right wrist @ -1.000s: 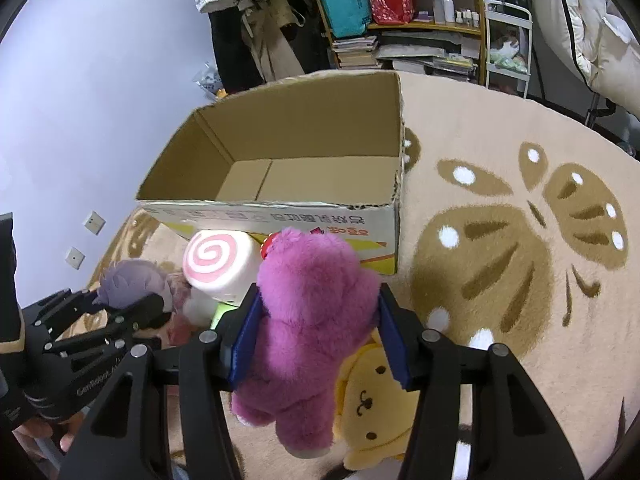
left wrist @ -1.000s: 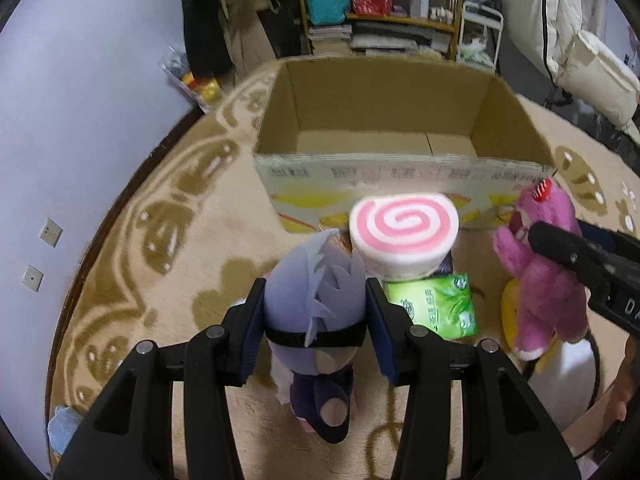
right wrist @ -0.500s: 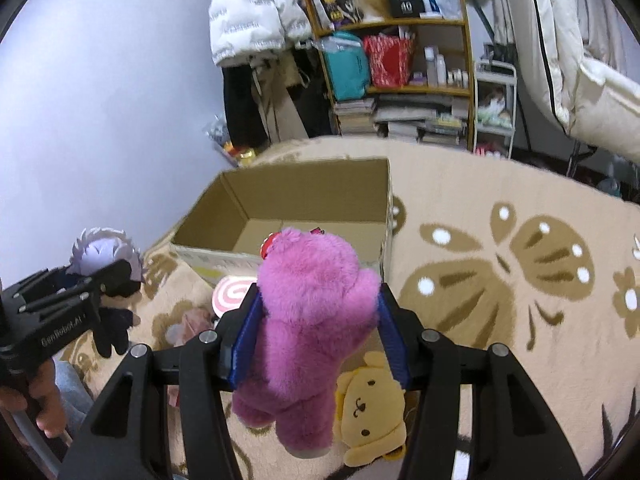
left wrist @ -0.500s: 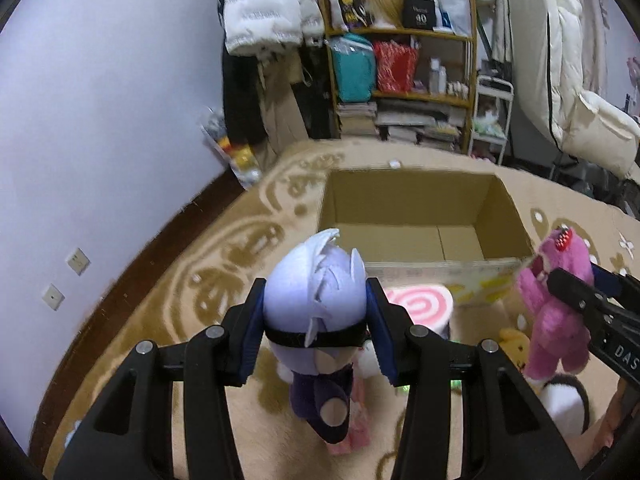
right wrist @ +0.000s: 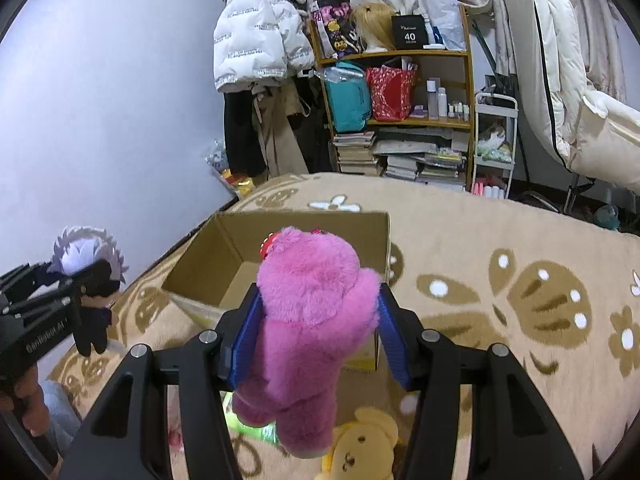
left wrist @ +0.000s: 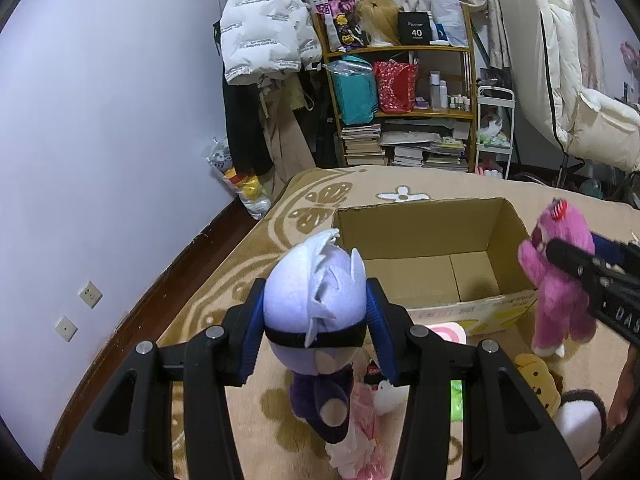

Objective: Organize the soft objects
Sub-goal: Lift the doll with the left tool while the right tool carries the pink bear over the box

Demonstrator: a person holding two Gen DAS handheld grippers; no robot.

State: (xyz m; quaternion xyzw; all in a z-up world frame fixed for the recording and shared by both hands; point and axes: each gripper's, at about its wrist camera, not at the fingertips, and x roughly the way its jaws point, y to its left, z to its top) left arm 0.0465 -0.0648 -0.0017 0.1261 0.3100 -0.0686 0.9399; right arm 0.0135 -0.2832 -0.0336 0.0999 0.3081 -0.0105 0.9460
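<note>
My left gripper [left wrist: 316, 336] is shut on a white-haired doll in dark clothes [left wrist: 316, 304] and holds it in the air in front of the open cardboard box [left wrist: 424, 236]. My right gripper [right wrist: 316, 336] is shut on a pink plush bear [right wrist: 312, 328], also lifted, near the box [right wrist: 224, 248]. The bear also shows at the right of the left wrist view [left wrist: 560, 276], and the doll at the left of the right wrist view [right wrist: 88, 264]. The box floor looks bare.
On the beige patterned rug [right wrist: 500, 320] lie a yellow plush [right wrist: 364, 444], a pink swirl cushion [left wrist: 448, 332], a green packet [right wrist: 252, 428] and a pink-dressed toy [left wrist: 364, 432]. A cluttered shelf [left wrist: 400, 112], hanging coats and a white wall stand behind.
Both grippers have risen well above the rug with their toys. The box now sits lower and farther in both views, and the toys left on the rug have dropped toward the bottom edge.
</note>
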